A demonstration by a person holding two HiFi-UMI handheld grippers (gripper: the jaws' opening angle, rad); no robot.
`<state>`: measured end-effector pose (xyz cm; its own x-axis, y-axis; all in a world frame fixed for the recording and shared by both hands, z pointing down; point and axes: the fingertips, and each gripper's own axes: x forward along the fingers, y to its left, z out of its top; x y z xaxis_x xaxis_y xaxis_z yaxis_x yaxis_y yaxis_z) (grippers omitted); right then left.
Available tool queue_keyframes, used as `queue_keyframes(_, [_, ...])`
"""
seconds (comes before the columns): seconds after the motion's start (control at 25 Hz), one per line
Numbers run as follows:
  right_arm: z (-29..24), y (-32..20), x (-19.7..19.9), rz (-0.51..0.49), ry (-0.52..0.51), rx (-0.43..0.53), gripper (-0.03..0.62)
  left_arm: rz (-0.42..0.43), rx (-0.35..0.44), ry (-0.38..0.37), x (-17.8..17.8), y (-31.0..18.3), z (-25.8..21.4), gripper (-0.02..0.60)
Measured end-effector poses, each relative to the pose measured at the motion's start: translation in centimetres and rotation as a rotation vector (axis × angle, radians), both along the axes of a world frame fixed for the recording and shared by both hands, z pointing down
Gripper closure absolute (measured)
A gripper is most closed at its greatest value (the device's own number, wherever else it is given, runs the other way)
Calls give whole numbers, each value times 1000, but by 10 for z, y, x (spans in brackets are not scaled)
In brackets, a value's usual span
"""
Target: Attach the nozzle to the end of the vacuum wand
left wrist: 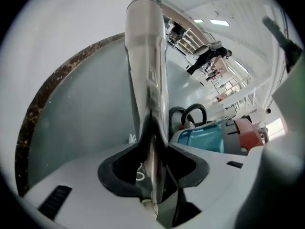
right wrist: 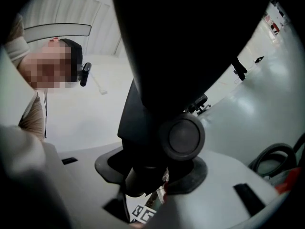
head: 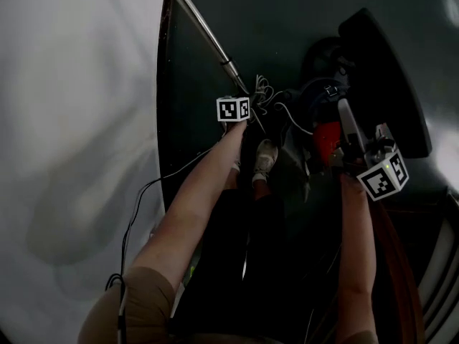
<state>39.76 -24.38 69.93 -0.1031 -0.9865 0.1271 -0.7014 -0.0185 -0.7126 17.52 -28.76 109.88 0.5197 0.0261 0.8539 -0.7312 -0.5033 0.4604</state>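
Two floor surfaces fill the head view: a pale floor point(head: 72, 120) at left and a dark round mat point(head: 287, 20) with a brownish rim at right. The person stands on the mat, one light shoe point(head: 265, 156) showing between the forearms.

Largest of the task's things is the black nozzle point(head: 384, 77), a broad dark head held up at the right of the head view. The right gripper point(head: 355, 145) grips it: in the right gripper view the nozzle point(right wrist: 181, 42) looms over the camera, and its neck sits clamped between the jaws of the right gripper point(right wrist: 150, 171), just below a round black wheel point(right wrist: 183, 136).

Next comes the vacuum wand point(head: 201, 24), a slim shiny tube slanting from the top of the head view down to the left gripper point(head: 242, 95). In the left gripper view the vacuum wand point(left wrist: 145, 70) runs straight up between the jaws of the left gripper point(left wrist: 153, 142), whose pads are closed against it.

Wand and nozzle are apart, not joined. Between them on the mat lies the vacuum body point(head: 326, 140), red from above, teal and red in the left gripper view point(left wrist: 209, 138), with a black hose point(left wrist: 188, 112) looped beside it. A tangle of white cable point(head: 269, 95) lies just beyond the left gripper.
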Motion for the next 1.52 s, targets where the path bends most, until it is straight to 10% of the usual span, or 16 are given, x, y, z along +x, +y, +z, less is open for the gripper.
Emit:
queue_keyframes(0.28, [-166,29,4,45,117,104,402,343,190,-42,14,109,-99,407])
queue_keyframes(0.48, [-303,95,-15,131,267,239,402,339,314,-33,6,133,-138,407])
queue_keyframes(0.8, [-337,129,-69,124,154,182,402,500,338,-80,-37,205,-151,407])
queue_keyframes(1.0, [-364,140,-95,32,105,206,402,655,470,17,6,253,-187,408])
queue_keyframes(1.52, [-413,190,-59,-58,342,160,402,615,463,-95,11,246,-174,408])
